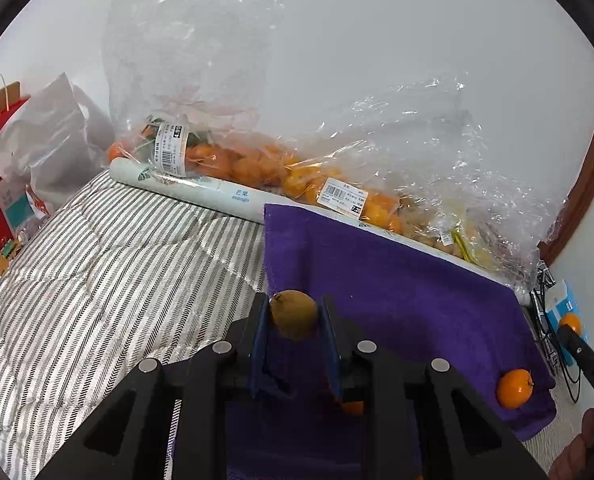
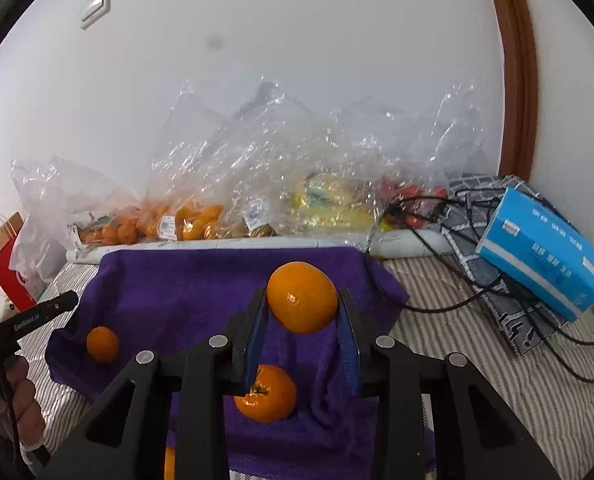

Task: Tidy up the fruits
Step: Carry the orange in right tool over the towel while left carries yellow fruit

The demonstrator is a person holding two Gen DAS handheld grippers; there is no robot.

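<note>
Striped bedding carried a purple towel [image 2: 185, 288], with bagged fruit [image 1: 233, 164] lined along the bed's far edge by the wall. My left tool [image 1: 295, 316] was clamped on a brownish-green fruit [image 1: 294, 314]; my right tool [image 2: 301, 300] was clamped on an orange [image 2: 301, 297]. Two oranges [image 2: 102, 344] already lay on the towel. I judged each fruit should go down low beside its own kind, released gently so nothing rolls off the towel's near edge.

White wall [image 2: 297, 40], light switch [image 2: 95, 6], brown door frame [image 2: 517, 80], striped bedding [image 1: 97, 260].
</note>
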